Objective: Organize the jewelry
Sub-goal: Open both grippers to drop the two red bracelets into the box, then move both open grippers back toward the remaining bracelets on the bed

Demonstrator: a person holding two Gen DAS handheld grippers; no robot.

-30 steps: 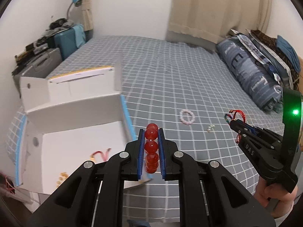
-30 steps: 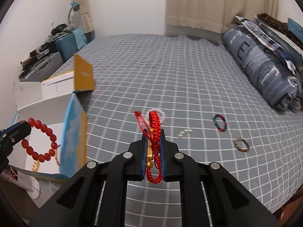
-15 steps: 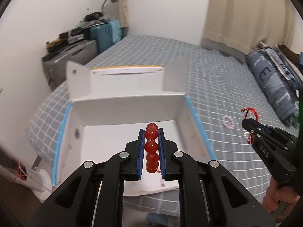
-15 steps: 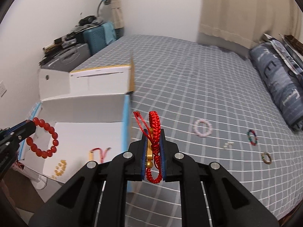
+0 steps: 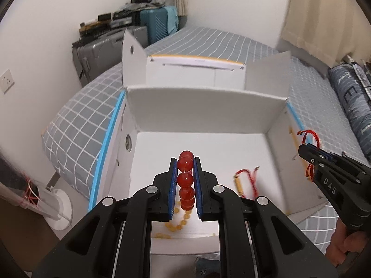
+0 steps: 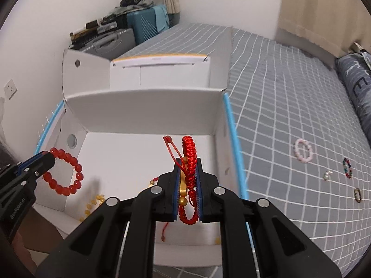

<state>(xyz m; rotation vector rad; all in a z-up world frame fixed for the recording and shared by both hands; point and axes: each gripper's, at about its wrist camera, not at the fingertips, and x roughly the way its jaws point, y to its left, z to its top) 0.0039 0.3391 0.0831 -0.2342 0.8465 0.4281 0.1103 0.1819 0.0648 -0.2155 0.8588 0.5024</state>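
The left gripper [image 5: 185,180] is clamping the red bead bracelet [image 5: 185,178] edge-on between nearly shut jaws, beads running six to twelve o'clock; the right gripper [image 6: 188,185] is likewise pinching the red woven bracelet [image 6: 189,157], its loop poking out at twelve, over the white box [image 6: 143,106].

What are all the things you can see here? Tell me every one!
red bead bracelet: 1, red, in left hand-held gripper
woven cord bracelet: 1, red with gold, in right hand-held gripper
box: 1, white, blue-edged, open, on bed
yellow beads: 1 strand, in box
red cord piece: 1, in box
pink bracelet: 1, on bed
multicoloured rings: 2, on bed
bed: 1, grey checked
suitcases: 2, blue, grey, by wall
left hand-held gripper: black, shut
right hand-held gripper: black, shut
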